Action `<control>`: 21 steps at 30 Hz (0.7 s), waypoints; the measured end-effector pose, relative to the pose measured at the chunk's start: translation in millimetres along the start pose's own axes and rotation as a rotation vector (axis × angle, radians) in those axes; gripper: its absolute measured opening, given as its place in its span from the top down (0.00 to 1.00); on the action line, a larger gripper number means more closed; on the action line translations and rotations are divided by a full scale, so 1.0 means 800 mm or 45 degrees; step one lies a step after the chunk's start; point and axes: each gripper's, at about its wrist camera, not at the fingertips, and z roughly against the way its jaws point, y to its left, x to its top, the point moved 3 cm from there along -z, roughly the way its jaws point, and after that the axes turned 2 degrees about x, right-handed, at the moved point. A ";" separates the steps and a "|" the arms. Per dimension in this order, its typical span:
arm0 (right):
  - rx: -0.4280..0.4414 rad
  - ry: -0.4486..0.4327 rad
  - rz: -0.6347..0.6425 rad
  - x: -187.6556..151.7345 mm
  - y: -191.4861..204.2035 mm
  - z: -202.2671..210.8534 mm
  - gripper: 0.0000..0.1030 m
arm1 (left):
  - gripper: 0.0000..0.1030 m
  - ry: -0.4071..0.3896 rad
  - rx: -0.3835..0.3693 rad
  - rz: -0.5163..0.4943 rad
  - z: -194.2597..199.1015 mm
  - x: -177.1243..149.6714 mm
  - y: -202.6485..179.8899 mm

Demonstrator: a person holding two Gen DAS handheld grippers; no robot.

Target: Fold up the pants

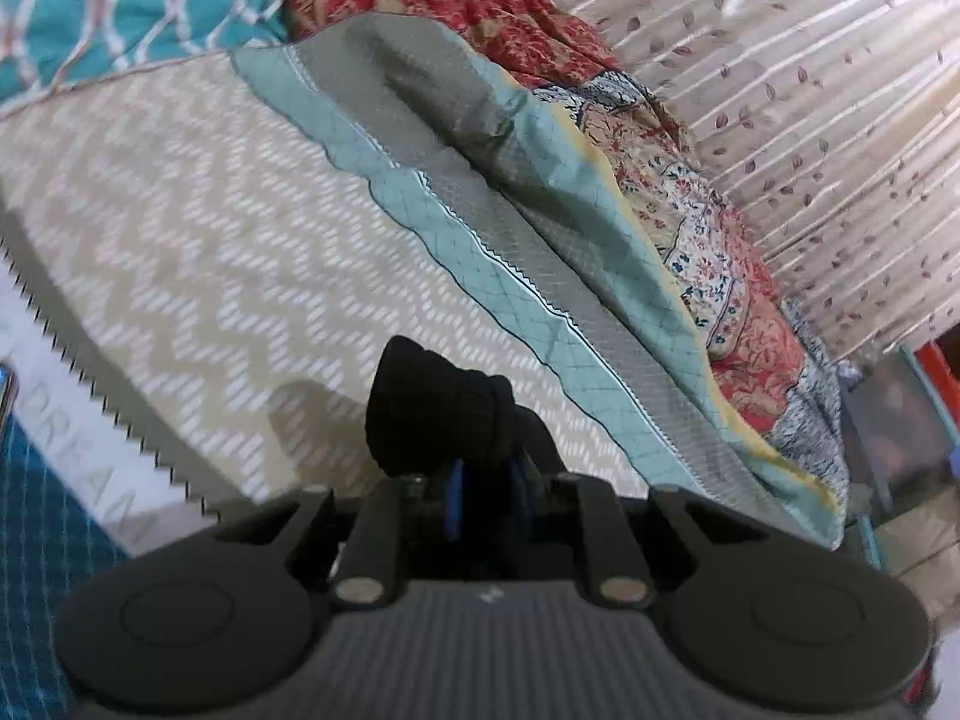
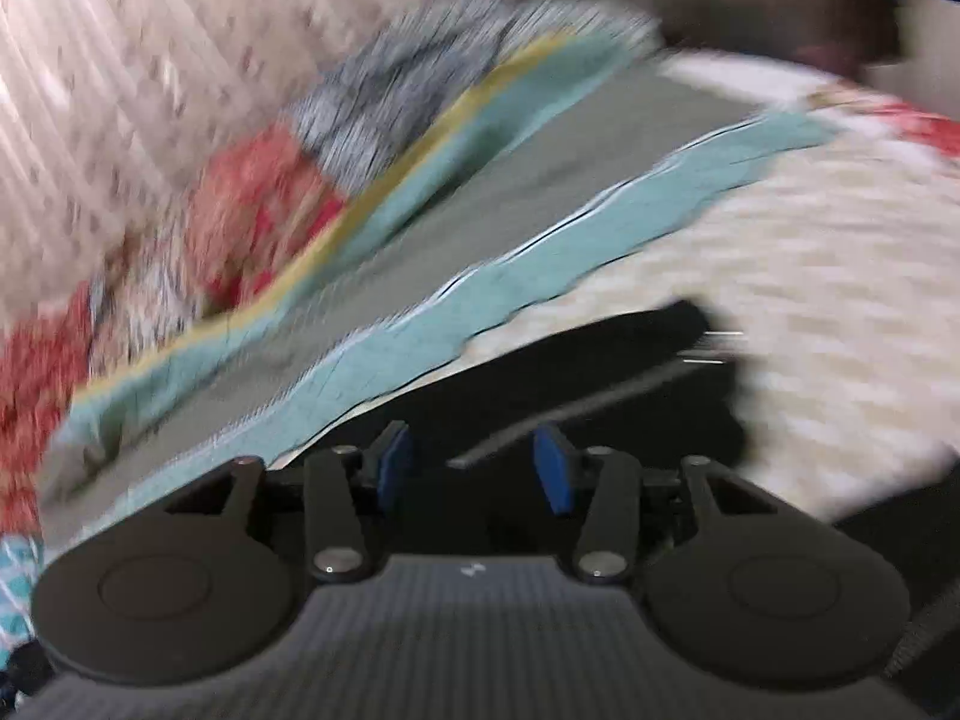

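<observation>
The pants are black. In the left wrist view a bunched fold of the pants (image 1: pixel 432 414) sticks up from between the blue pads of my left gripper (image 1: pixel 487 483), which is shut on it above a beige zigzag bedspread (image 1: pixel 210 240). In the blurred right wrist view the black pants (image 2: pixel 600 372) lie spread on the bedspread (image 2: pixel 810 240) just ahead of and under my right gripper (image 2: pixel 474 468). Its blue pads (image 2: pixel 555 468) stand apart, with nothing pressed between them.
A grey quilt with a teal scalloped border (image 1: pixel 540 276) lies along the far side of the bed, with a red floral patchwork quilt (image 1: pixel 750 360) beyond it. A leaf-print curtain (image 1: pixel 780 90) hangs behind. A teal patterned pillow (image 1: pixel 120 0) sits at the upper left.
</observation>
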 end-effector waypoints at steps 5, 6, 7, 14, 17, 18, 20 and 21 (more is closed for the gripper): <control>-0.136 0.179 -0.036 0.031 0.045 -0.114 0.38 | 0.85 0.005 0.022 -0.006 -0.014 0.009 0.005; -0.209 0.184 -0.021 0.036 0.048 -0.130 0.38 | 0.85 0.003 0.022 0.000 -0.017 0.011 0.007; -0.288 0.170 0.035 0.041 0.049 -0.142 0.38 | 0.85 -0.001 0.022 0.004 -0.019 0.015 0.009; -0.441 0.102 0.365 0.080 0.002 -0.122 0.32 | 0.83 0.015 0.013 -0.074 -0.043 0.035 0.004; -0.451 0.043 0.170 0.100 -0.068 -0.086 0.25 | 0.71 0.026 0.031 -0.073 -0.060 0.038 0.003; -0.428 0.035 0.095 0.102 -0.090 -0.075 0.20 | 0.48 0.043 0.033 -0.070 -0.067 0.037 0.004; -0.385 0.049 -0.030 0.099 -0.126 -0.062 0.17 | 0.20 0.074 0.065 -0.036 -0.082 0.036 0.008; -0.364 0.073 -0.079 0.095 -0.139 -0.060 0.17 | 0.19 0.071 0.069 -0.017 -0.088 0.035 0.010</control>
